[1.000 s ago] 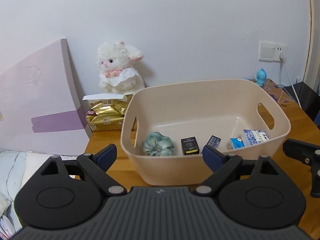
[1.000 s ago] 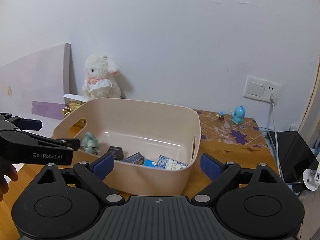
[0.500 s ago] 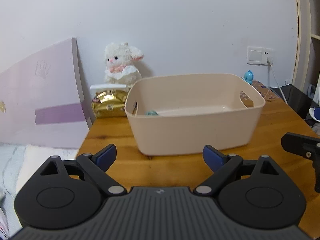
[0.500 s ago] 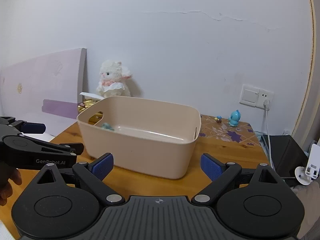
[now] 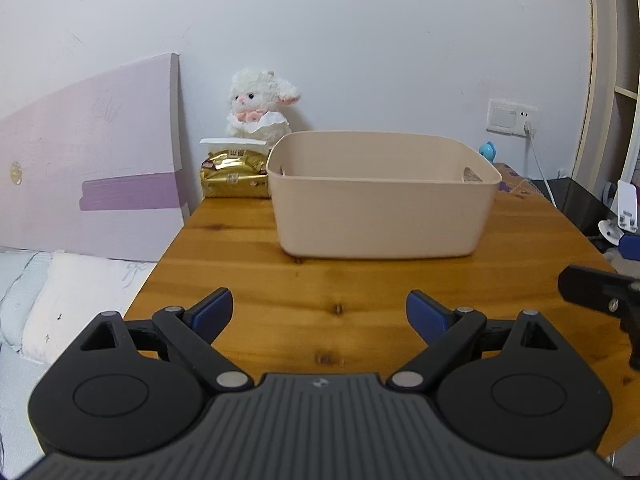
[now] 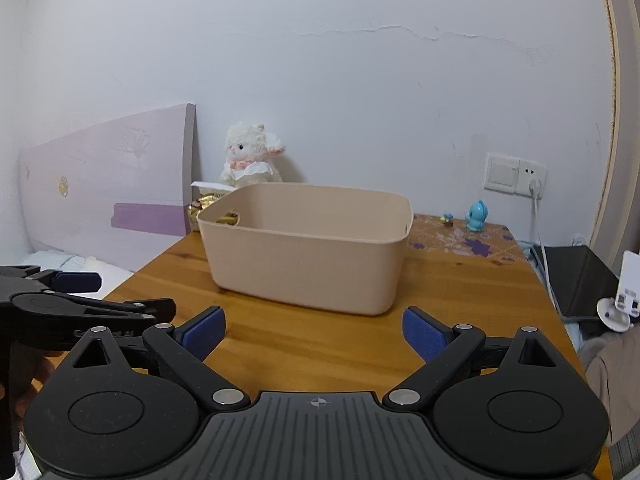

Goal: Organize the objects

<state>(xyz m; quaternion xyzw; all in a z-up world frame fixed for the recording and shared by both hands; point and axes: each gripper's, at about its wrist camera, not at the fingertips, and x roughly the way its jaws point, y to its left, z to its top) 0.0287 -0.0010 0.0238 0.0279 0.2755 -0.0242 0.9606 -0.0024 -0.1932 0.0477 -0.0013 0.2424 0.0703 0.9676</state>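
My left gripper (image 5: 319, 312) hangs over the near part of the wooden table (image 5: 248, 280) with its blue-padded fingers (image 5: 212, 312) spread wide, holding nothing and touching nothing. My right gripper (image 6: 314, 330) is the same: pads (image 6: 420, 332) far apart, empty, clear of the tabletop. From the right wrist view I see the left gripper's black body at the near left edge, beside mine.

Farther out, the beige plastic bin (image 5: 380, 208) sits in the middle of the table, well apart from both claws. From this low angle I can't see what lies on its floor. Behind its left corner sits a gold foil pack (image 5: 234, 176), and behind that a white plush lamb (image 5: 258, 110) stands against the wall. At the far right stands a small blue figurine (image 6: 477, 216), near the wall socket (image 6: 514, 173). A lilac headboard (image 5: 92, 184) stands to the left.
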